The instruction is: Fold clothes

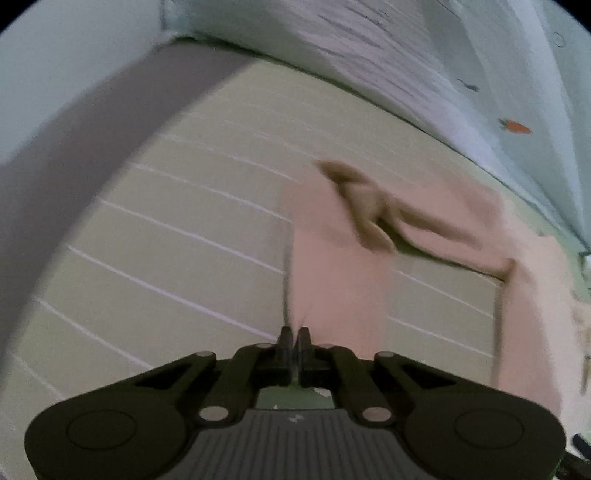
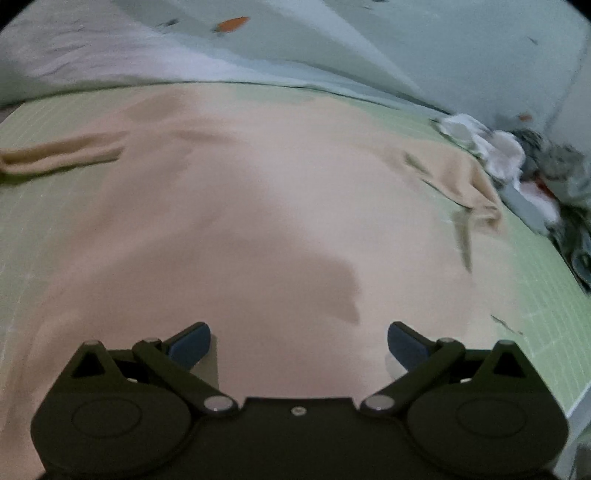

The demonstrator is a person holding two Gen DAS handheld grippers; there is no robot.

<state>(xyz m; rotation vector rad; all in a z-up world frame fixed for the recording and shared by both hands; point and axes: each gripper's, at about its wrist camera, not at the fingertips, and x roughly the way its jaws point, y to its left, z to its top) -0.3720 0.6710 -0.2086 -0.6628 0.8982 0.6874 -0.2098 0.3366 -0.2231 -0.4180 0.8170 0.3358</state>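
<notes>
A pale pink long-sleeved garment (image 2: 280, 192) lies spread over a green gridded mat (image 2: 535, 277). One sleeve (image 2: 55, 157) reaches left and the other sleeve (image 2: 469, 177) is crumpled at the right. My right gripper (image 2: 299, 343) hovers open just above the garment's body, its blue pads (image 2: 190, 345) wide apart. In the left wrist view, my left gripper (image 1: 294, 334) is shut on a strip of the pink garment (image 1: 332, 266), which stretches away from the fingertips above the mat (image 1: 166, 221). The picture is motion-blurred.
Pale blue bedding with an orange carrot print (image 2: 231, 24) borders the mat's far side, and the carrot print (image 1: 515, 126) shows in the left view too. A heap of white and grey clothes (image 2: 517, 158) sits at the mat's far right corner. The mat's right edge (image 2: 576, 398) is close.
</notes>
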